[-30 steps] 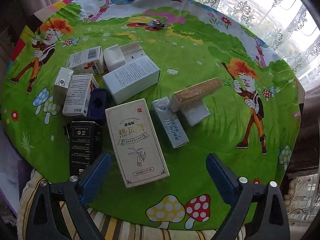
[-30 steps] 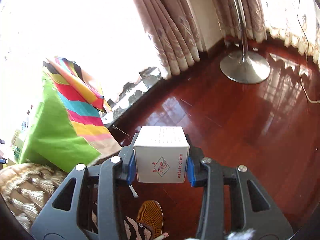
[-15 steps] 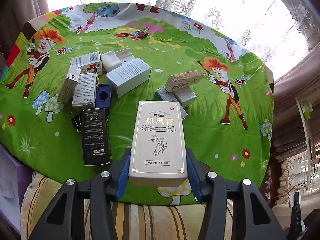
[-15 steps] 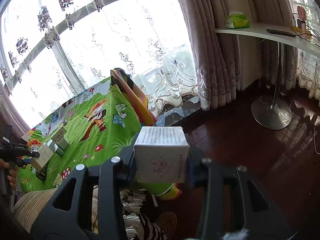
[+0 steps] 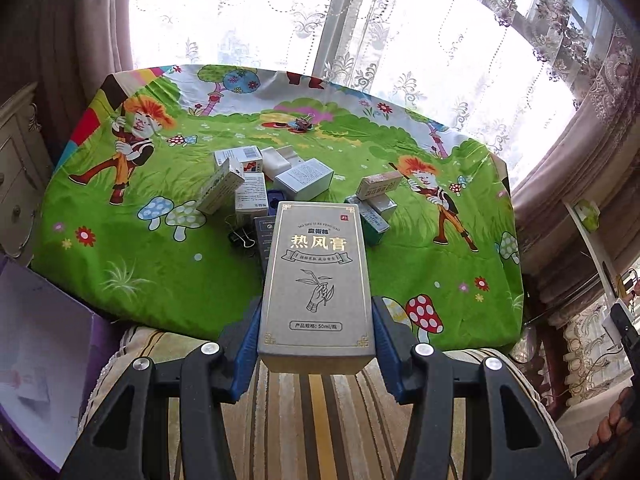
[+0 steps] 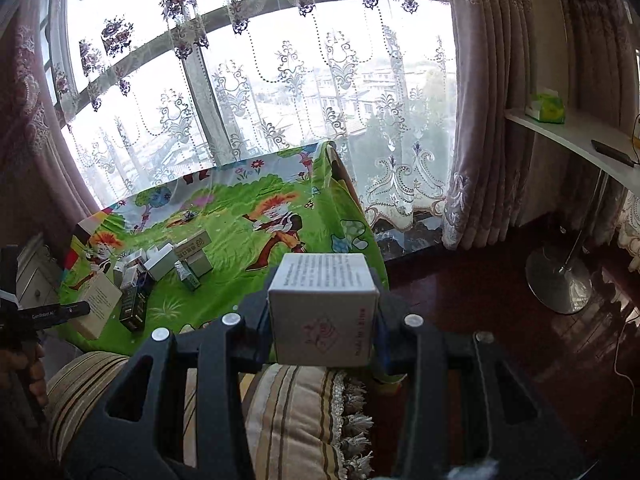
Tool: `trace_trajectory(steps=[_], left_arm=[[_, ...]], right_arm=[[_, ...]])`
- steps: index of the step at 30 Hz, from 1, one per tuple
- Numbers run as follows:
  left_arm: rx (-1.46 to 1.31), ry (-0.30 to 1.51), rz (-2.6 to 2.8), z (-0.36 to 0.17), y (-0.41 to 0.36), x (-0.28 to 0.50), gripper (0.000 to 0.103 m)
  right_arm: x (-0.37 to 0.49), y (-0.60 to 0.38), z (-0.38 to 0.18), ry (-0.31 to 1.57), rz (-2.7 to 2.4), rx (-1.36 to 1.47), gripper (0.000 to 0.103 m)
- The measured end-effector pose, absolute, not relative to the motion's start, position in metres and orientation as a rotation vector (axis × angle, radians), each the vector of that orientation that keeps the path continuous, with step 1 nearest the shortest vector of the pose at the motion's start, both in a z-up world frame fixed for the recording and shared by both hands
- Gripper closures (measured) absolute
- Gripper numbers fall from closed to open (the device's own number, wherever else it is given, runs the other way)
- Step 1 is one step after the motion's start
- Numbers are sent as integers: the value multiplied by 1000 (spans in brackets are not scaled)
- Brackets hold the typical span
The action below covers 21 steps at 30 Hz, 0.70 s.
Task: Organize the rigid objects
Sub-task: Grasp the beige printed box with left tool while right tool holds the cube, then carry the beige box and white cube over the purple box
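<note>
Left wrist view: left gripper point(image 5: 316, 336) clamped on the grey carton point(image 5: 316, 280), raised at the near edge of the green tablecloth point(image 5: 160, 272). The box cluster point(image 5: 272, 184) at mid-cloth remains unsorted.

Right wrist view: right gripper point(image 6: 322, 320) clamped on a white cube box point(image 6: 323, 306), off the cloth's right edge. Neither box placed.

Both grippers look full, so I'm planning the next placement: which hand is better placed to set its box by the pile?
Left, probably: its gripper holds the tall grey box facing the box pile. The right gripper, gripping a white box, sits off the table's corner.
</note>
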State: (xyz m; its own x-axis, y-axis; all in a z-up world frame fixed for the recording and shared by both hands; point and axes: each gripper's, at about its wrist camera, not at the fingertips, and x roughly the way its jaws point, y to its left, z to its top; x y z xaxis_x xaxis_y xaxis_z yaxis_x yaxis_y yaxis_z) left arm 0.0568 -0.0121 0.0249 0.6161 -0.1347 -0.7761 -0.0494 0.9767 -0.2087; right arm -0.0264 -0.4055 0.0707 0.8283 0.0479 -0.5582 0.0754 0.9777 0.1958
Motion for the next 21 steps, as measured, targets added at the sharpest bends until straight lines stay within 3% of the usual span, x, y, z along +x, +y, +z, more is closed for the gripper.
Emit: trace_trajectory(steps=[14, 21], left_arm=[[-352, 799, 75, 34, 92, 6, 51], [-425, 788, 108, 31, 121, -16, 51]], right_arm=[[-13, -311, 106, 612, 130, 17, 59], [-90, -342, 137, 657, 97, -47, 59]])
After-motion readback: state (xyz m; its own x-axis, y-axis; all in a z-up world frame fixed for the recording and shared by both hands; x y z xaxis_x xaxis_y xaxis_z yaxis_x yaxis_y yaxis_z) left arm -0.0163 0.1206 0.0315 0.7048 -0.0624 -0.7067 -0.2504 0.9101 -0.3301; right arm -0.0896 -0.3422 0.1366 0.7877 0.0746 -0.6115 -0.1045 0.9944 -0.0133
